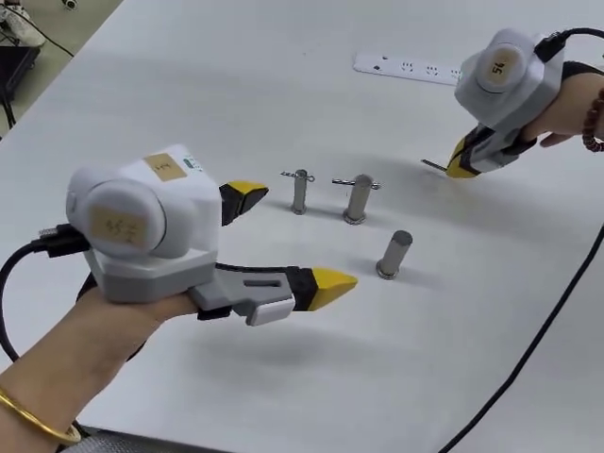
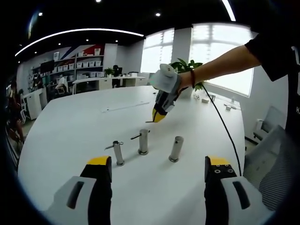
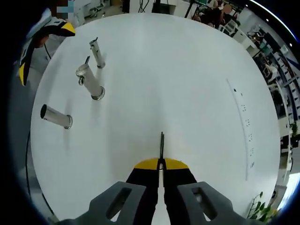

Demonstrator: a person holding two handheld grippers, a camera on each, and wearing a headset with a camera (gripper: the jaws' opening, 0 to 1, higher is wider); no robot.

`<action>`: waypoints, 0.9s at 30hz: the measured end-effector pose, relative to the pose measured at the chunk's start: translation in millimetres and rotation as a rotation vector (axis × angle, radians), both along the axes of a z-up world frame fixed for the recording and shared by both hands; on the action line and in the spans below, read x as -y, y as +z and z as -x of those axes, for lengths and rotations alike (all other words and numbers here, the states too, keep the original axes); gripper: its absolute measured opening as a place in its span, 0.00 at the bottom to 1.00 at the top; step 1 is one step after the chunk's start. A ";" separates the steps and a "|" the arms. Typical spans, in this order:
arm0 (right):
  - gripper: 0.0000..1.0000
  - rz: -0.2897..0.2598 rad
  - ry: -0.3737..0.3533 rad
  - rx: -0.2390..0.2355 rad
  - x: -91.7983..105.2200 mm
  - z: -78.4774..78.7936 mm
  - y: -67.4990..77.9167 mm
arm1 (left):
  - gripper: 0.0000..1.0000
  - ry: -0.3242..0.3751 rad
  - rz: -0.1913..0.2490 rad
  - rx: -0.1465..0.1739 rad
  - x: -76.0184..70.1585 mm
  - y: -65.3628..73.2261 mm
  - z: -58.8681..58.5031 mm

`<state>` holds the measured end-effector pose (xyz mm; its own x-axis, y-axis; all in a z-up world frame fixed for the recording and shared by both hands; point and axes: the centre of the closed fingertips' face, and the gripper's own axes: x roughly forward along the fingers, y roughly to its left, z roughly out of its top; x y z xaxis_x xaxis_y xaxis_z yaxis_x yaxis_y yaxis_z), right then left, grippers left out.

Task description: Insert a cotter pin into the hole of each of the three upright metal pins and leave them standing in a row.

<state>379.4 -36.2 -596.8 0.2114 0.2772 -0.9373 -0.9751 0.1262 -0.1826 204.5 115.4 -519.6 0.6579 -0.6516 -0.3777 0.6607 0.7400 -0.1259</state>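
Steel cotter pin (image 3: 161, 140) clamped in right hand-held gripper (image 3: 161, 164), left hand-held gripper (image 2: 158, 164) apart, I am risking bumping the bare metal pin (image 1: 394, 253) over.

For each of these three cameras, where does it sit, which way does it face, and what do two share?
Head view: on the headset, looking down at the table; both hands show, holding left gripper and right gripper.
Left gripper view: on that gripper, facing the three metal pins over open jaws.
Right gripper view: along shut jaws pinching a cotter pin.
Shared: both gripper views show the pins.
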 end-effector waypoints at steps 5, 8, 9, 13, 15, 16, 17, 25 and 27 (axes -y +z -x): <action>0.00 -0.031 -0.005 0.009 0.1 5.9 3.1 | 0.76 0.007 0.025 0.000 2.0 3.9 -0.4; 0.00 -0.043 0.011 0.020 -4.3 16.8 8.3 | 0.75 0.010 0.032 -0.003 1.9 4.5 -0.4; 0.00 -0.050 0.010 0.023 -6.1 18.8 10.4 | 0.74 0.009 0.034 -0.007 2.0 4.5 0.0; 0.00 -0.068 0.034 0.033 -16.6 35.3 18.7 | 0.71 0.012 0.039 -0.018 1.0 4.6 1.0; 0.00 -0.078 0.048 0.038 -20.6 41.8 24.0 | 0.70 0.014 0.045 -0.023 0.9 4.8 1.2; 0.00 -0.083 0.051 0.039 -22.1 44.0 25.6 | 0.69 0.013 0.047 -0.024 1.0 5.1 1.2; 0.00 -0.087 0.051 0.041 -24.7 50.2 28.5 | 0.68 0.012 0.050 -0.025 1.5 5.8 1.1; 0.00 -0.137 0.098 0.057 -37.2 66.1 41.3 | 0.63 -0.006 0.047 -0.023 9.0 10.6 -3.1; 0.00 -0.149 0.108 0.065 -39.9 73.3 46.4 | 0.61 -0.013 0.041 -0.026 12.0 10.5 -5.0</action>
